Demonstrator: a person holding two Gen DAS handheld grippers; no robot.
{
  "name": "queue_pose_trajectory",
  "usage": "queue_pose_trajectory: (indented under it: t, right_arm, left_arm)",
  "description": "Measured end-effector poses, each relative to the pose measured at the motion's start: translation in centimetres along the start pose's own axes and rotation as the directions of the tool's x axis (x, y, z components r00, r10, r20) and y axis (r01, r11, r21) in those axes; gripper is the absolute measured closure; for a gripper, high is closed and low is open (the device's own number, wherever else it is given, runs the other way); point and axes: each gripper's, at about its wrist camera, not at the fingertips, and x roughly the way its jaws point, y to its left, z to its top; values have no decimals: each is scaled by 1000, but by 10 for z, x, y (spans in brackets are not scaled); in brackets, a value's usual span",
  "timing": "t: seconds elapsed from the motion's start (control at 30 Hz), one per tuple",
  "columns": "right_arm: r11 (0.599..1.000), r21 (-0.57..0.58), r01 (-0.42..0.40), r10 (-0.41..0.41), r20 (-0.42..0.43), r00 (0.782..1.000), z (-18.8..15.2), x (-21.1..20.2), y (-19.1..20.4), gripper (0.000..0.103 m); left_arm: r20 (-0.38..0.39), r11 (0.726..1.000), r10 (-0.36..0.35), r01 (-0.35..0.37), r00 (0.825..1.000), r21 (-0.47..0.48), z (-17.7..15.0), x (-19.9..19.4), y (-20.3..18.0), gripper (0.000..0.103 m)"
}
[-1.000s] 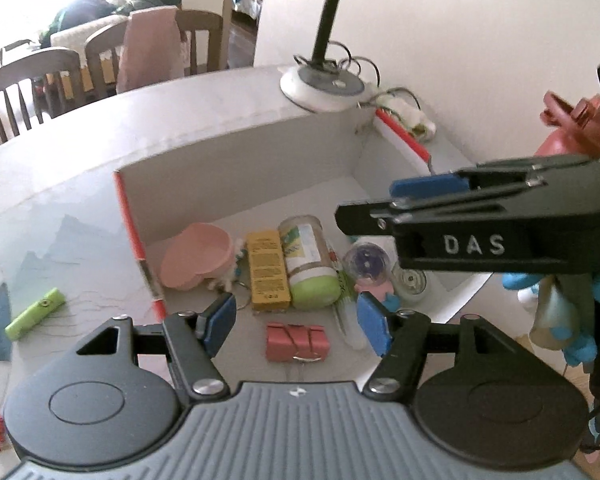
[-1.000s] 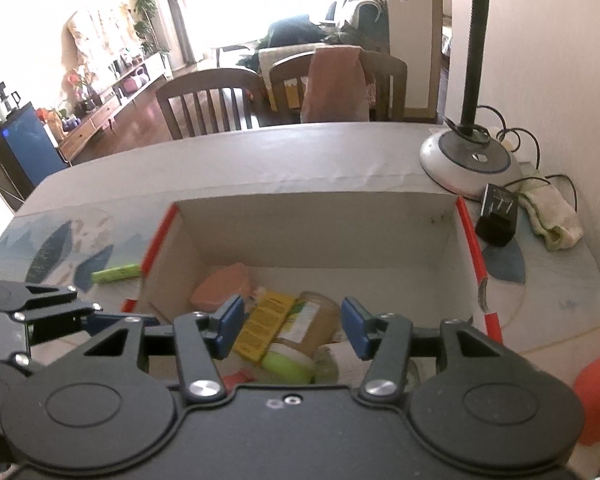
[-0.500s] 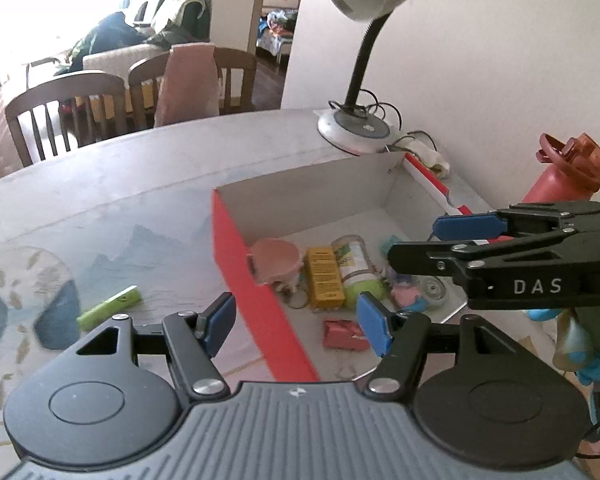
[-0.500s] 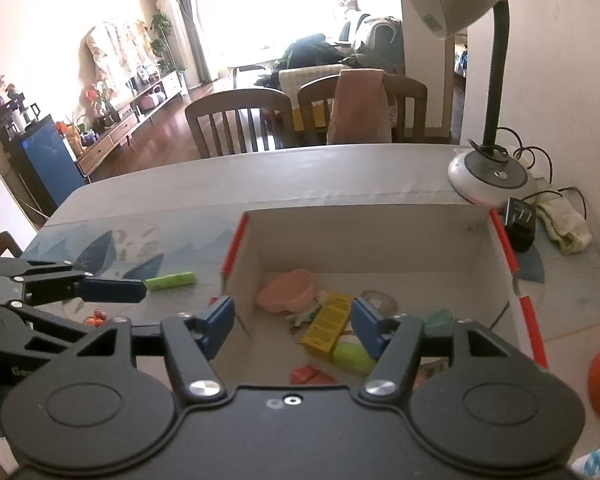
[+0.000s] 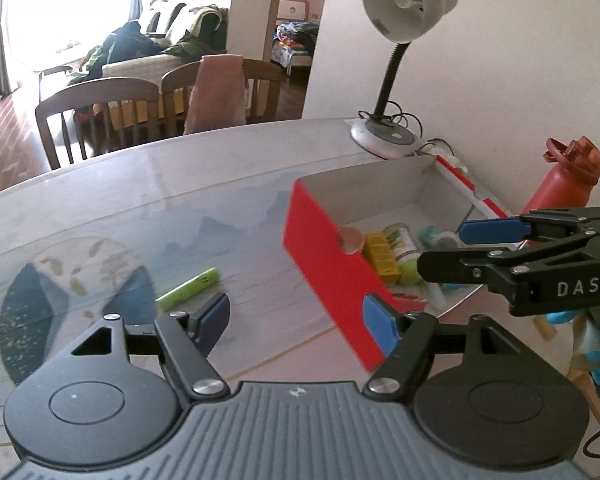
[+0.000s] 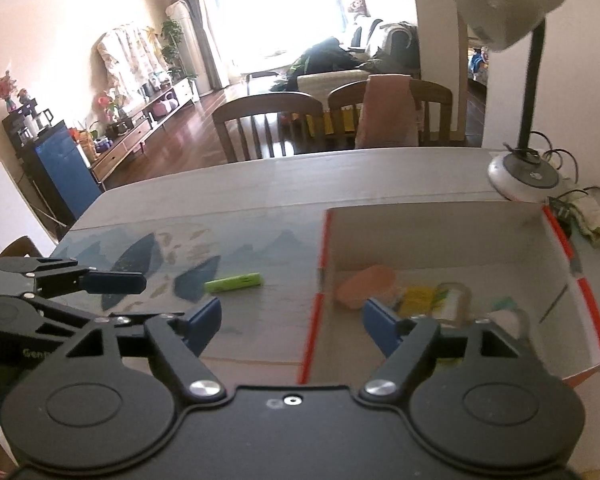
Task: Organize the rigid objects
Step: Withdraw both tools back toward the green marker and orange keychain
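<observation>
Since both grippers are spread wide and empty, jaws having just been opening, the left gripper (image 5: 296,316) has the green marker (image 5: 188,290) just ahead on the surface. Come in crooked and it'll probably roll. The right gripper (image 6: 292,320) hangs over the red box (image 6: 320,264) wall and could clip it.

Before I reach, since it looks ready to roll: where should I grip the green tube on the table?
Grip the green tube across its middle, coming from above with fingers either side of its long axis. It lies flat, slim and apparently round, clear of the box.
</observation>
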Motion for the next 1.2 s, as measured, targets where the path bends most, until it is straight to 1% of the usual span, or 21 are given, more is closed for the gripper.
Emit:
queue_pose_trajectory:
  t: [0.07,0.3,0.37,0.5,0.53,0.57,0.63,0.77,0.97,1.03,1.1,1.2]
  right_arm:
    - [1000,-2,-6,6,-1,1000,-1,4,11,20]
    - [999,-22,-30,29,-8,1000,1,22,51,13]
    - [999,-28,-27,26,-14,1000,2,28,61,10]
    - [999,-34,-13,12,-36,999,3,44,79,9]
    - [999,-37,-9,7,-42,999,2,47,82,9]
    - [999,-41,-3,1,-50,999,3,52,86,9]
    - [999,-42,6,-9,-66,998,1,62,94,9]
    - [998,-47,29,-33,-93,995,2,79,105,9]
    - [998,-18,61,-63,-131,989,6,106,112,9]
    - [997,-14,72,-73,-143,987,7,117,115,9]
    - [996,-12,88,-88,-157,984,8,127,117,9]
    - [994,-4,108,-107,-177,978,10,141,118,9]
  left_arm:
    - [0,1000,11,-11,1000,-4,-4,-6,11,20]
    - [2,999,37,-37,999,-19,-22,-21,54,20]
    - [2,999,37,-37,999,-24,-26,-22,66,20]
    - [-1,999,45,-45,999,-30,-38,-22,88,17]
    - [-1,998,47,-47,999,-32,-41,-22,93,14]
    - [0,998,48,-48,999,-34,-43,-22,97,8]
    - [7,998,52,-52,999,-44,-49,-21,107,3]
    - [0,996,59,-59,998,-67,-57,-16,124,3]
    - [-16,993,75,-76,997,-87,-73,-2,147,3]
    - [-14,990,82,-83,997,-116,-79,2,156,3]
    - [-11,988,74,-75,997,-133,-84,7,162,3]
    - [-33,988,62,-66,998,-138,-88,18,166,3]
